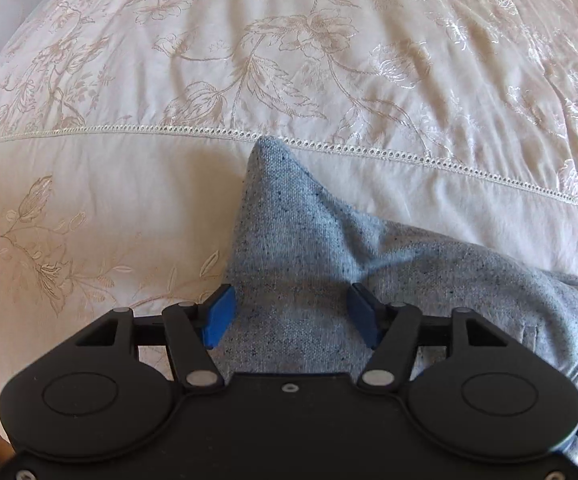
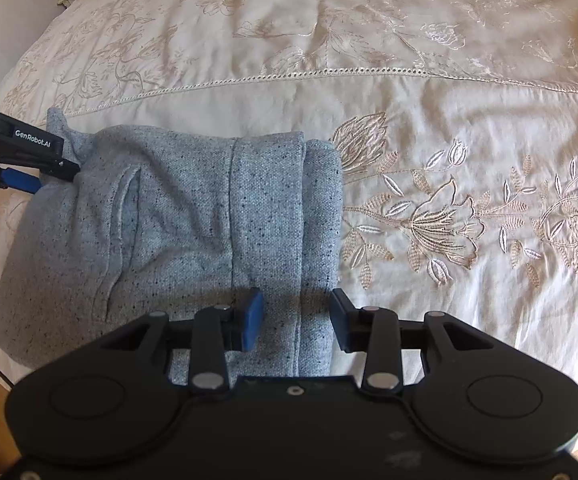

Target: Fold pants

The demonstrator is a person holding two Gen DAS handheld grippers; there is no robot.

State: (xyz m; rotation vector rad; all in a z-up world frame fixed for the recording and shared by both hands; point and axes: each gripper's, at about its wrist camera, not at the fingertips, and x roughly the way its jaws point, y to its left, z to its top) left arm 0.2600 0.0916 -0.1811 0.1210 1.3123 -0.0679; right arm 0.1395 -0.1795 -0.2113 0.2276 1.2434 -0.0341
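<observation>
1. Directly over the pants (image 2: 169, 216), the right gripper (image 2: 295, 322) points down with its blue pads apart; cloth lies below the gap, unpinched.
2. Likewise the left gripper (image 1: 289, 314) stands with its pads spread wide over grey cloth, gripping nothing.
3. Folded into a thick bundle, the grey speckled pants lie near the bedspread's (image 2: 449, 120) front edge, one corner (image 1: 267, 152) poking up to its lace seam (image 1: 129, 130).
4. Seen from the right wrist, the left gripper sits at the bundle's left end.
</observation>
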